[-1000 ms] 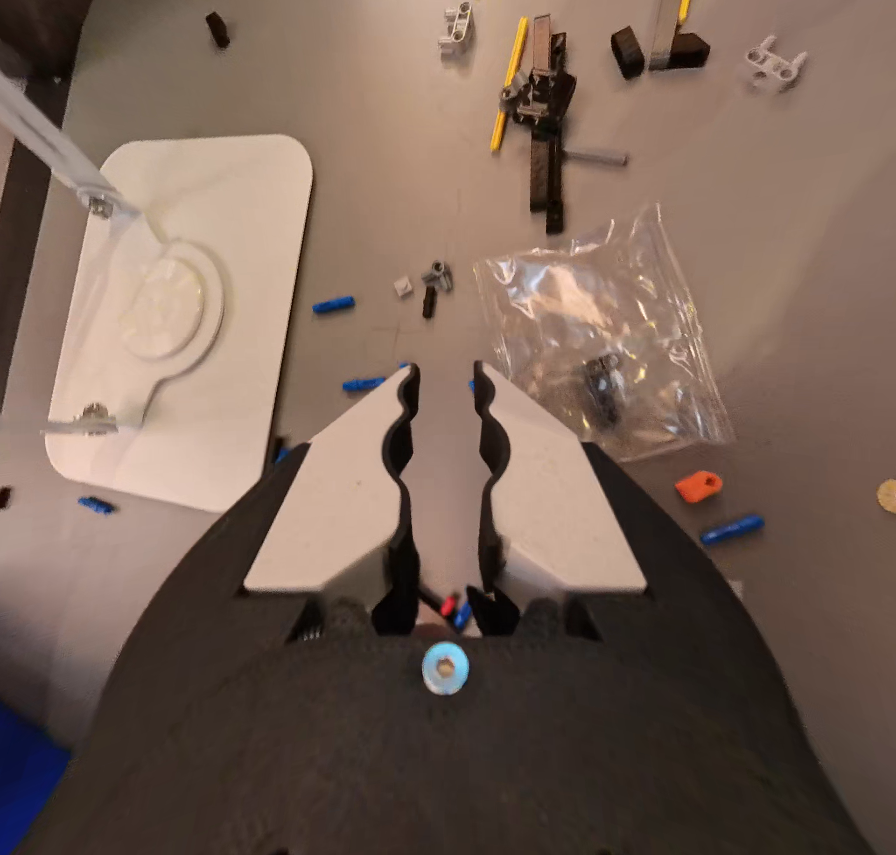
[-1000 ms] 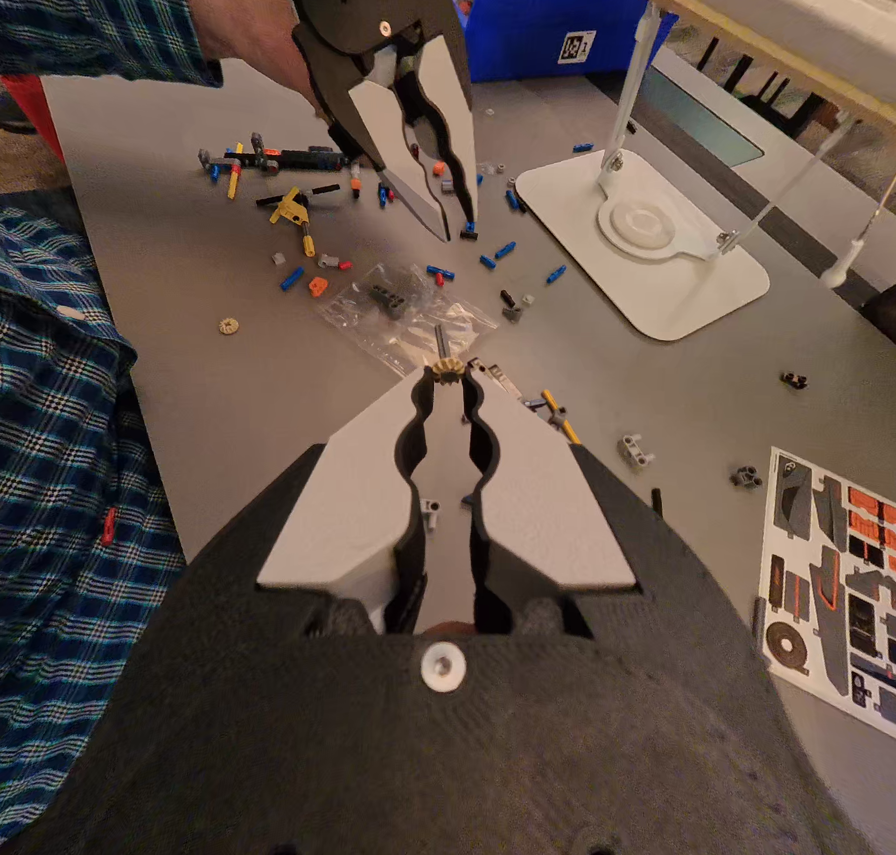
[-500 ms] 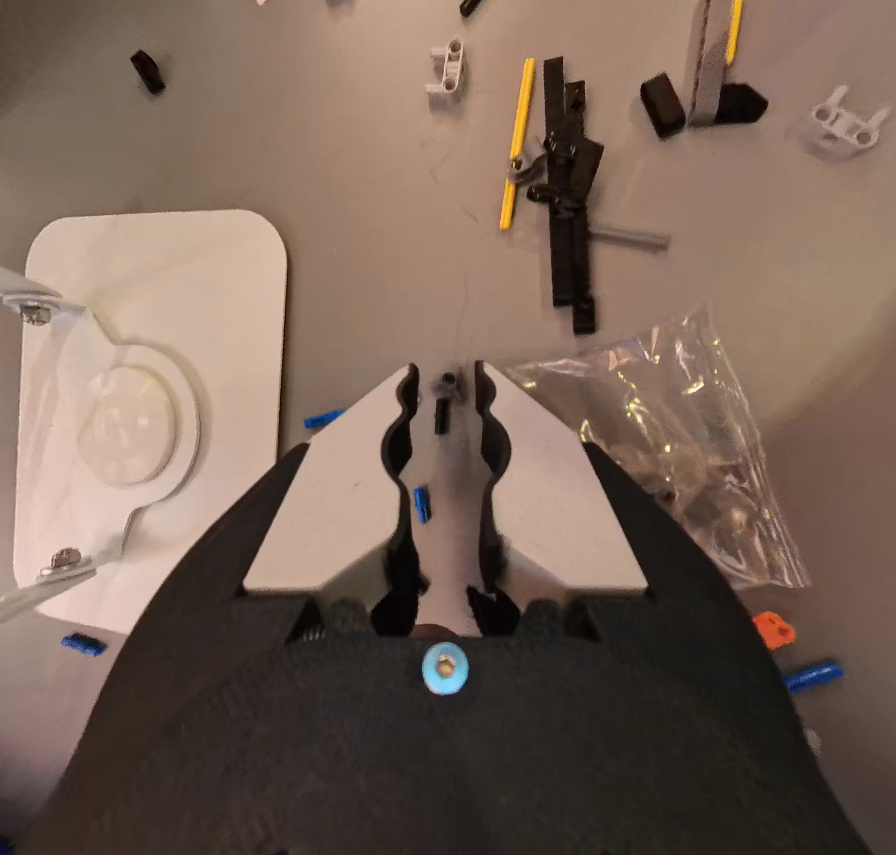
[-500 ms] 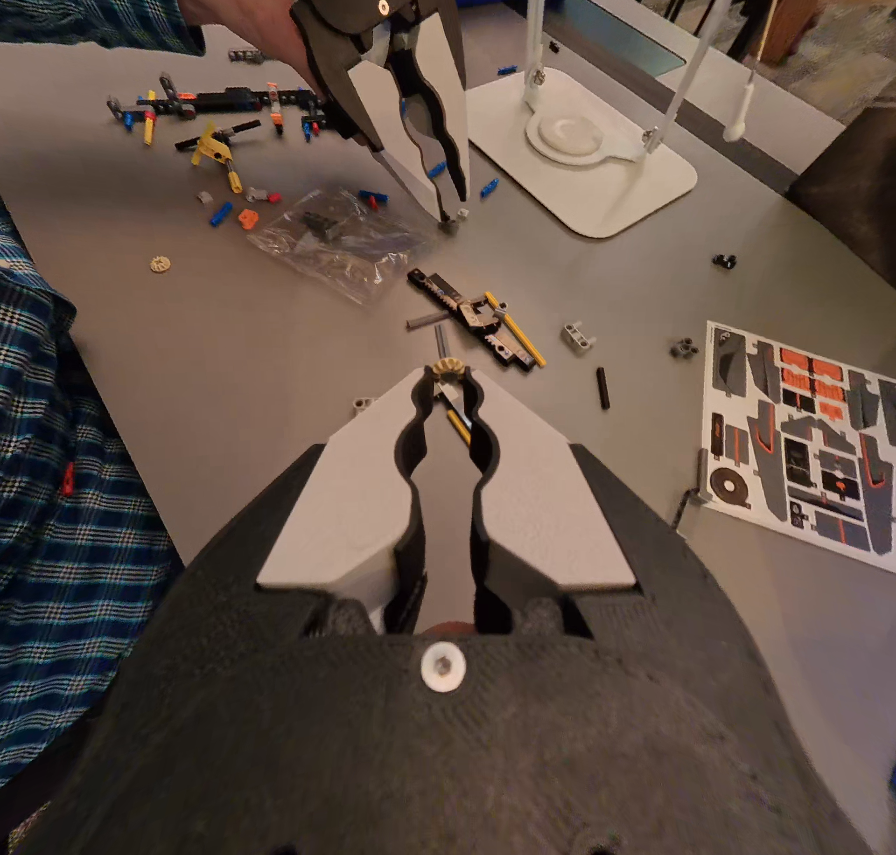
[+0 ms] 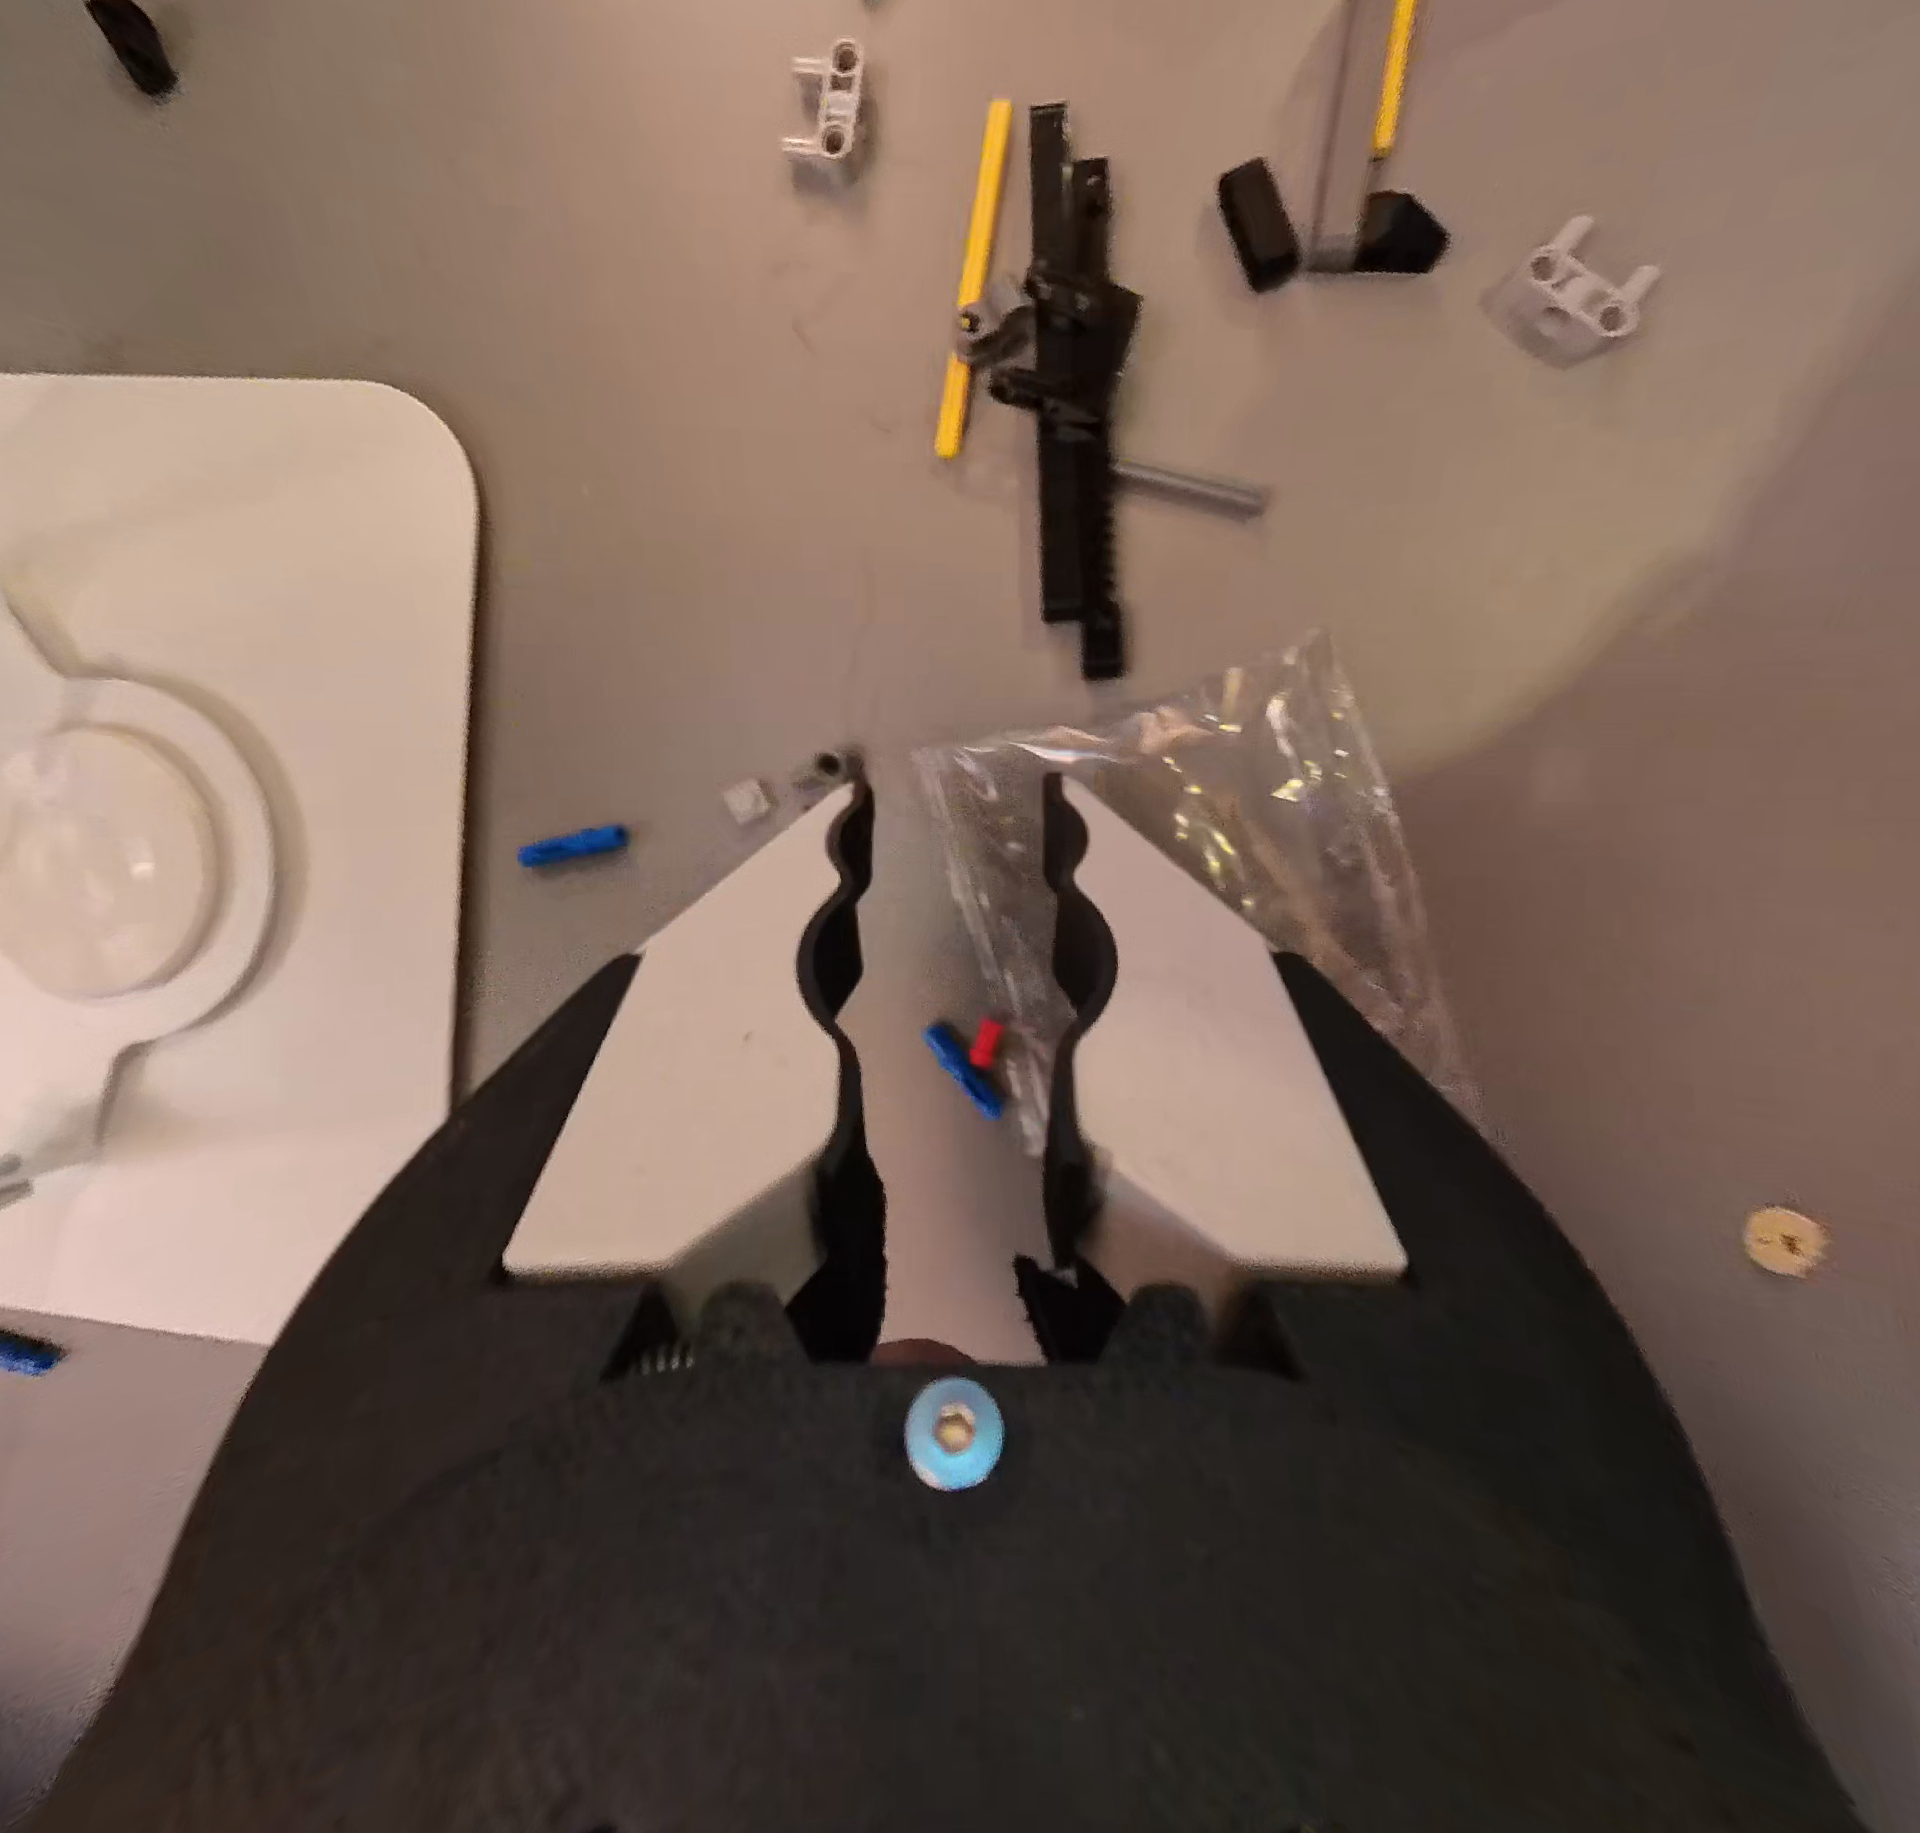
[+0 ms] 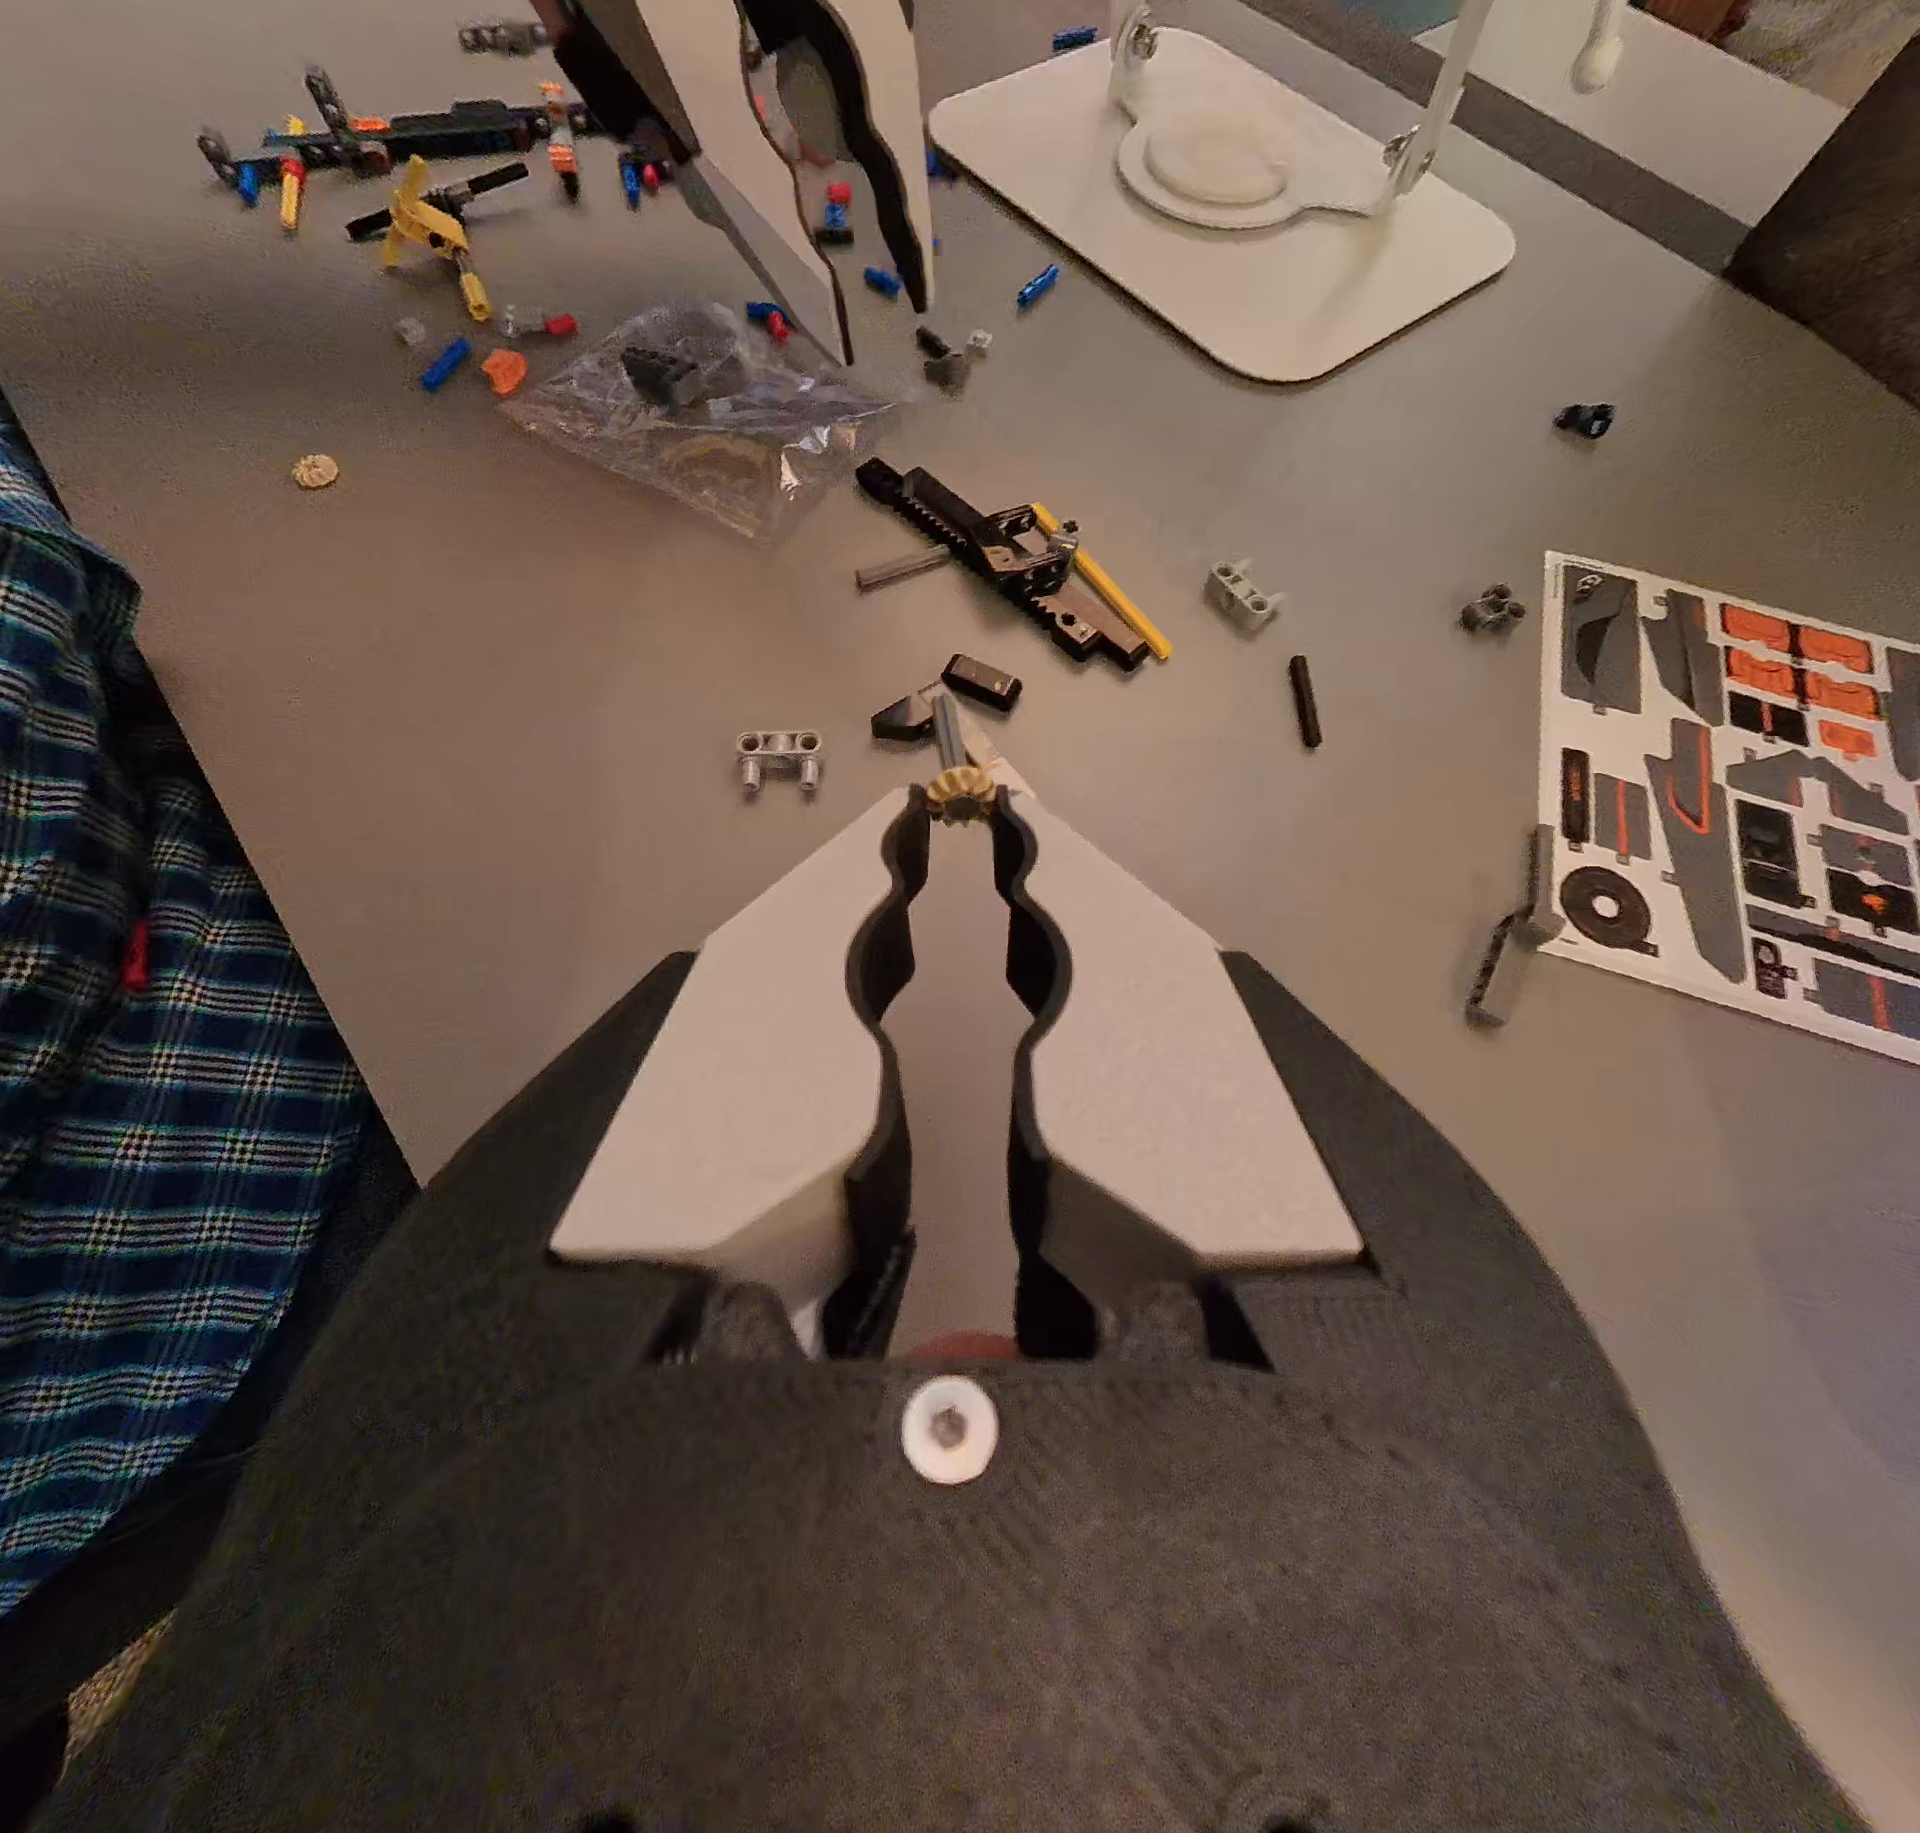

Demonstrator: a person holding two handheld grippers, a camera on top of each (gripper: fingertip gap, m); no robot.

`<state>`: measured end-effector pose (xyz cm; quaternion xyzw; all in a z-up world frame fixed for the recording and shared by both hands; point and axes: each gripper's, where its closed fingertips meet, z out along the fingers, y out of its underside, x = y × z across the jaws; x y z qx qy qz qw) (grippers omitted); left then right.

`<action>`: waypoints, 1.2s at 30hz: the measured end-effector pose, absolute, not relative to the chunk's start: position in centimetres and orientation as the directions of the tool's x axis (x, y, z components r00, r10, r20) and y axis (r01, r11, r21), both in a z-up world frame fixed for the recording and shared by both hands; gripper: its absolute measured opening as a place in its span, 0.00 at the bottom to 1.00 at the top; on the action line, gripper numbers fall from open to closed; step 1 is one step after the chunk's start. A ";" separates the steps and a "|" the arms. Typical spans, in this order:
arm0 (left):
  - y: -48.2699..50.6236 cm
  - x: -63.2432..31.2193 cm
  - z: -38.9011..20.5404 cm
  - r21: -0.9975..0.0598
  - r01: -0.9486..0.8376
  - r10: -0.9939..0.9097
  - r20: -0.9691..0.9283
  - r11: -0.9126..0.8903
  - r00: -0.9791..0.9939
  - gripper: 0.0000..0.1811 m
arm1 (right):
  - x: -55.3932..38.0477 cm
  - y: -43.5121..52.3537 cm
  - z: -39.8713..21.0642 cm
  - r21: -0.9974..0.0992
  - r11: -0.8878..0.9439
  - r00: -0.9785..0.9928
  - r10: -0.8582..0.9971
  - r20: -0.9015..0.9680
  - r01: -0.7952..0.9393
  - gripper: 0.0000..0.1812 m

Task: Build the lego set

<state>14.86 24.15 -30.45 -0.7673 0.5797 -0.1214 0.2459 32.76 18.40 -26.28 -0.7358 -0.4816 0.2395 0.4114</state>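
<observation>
The right gripper (image 6: pixel 958 796) is pinching a tan gear (image 6: pixel 958 794) on a grey axle (image 6: pixel 948 729) at its fingertips, held above the grey table (image 6: pixel 520 640). The left gripper (image 5: pixel 958 796) is hanging with jaws apart and empty over the edge of a clear plastic bag (image 5: pixel 1226 807). A black rack assembly (image 6: pixel 1003 562) with a yellow axle (image 6: pixel 1107 583) is lying just beyond the bag.
</observation>
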 end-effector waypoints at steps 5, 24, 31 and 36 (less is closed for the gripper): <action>21.2 13.2 -30.2 -0.504 -0.829 -0.939 -0.091 -0.242 0.330 0.17 | 32.2 17.9 -26.9 -0.833 -0.193 0.397 0.917 0.035 0.519 0.05; 11.2 4.4 -29.4 -0.451 -0.816 -0.901 -0.054 -0.362 0.430 0.11 | 27.9 16.0 -26.7 -0.849 -0.131 0.271 0.962 0.015 0.512 0.05; 9.7 5.0 -31.1 -0.447 -0.819 -0.894 -0.084 -0.361 0.439 0.10 | 26.8 15.3 -26.6 -0.856 -0.115 0.233 0.972 0.007 0.504 0.05; 10.8 4.3 -29.4 -0.504 -0.784 -0.861 -0.140 -0.363 0.489 0.11 | 26.1 15.1 -26.7 -0.858 -0.107 0.211 0.977 0.001 0.502 0.05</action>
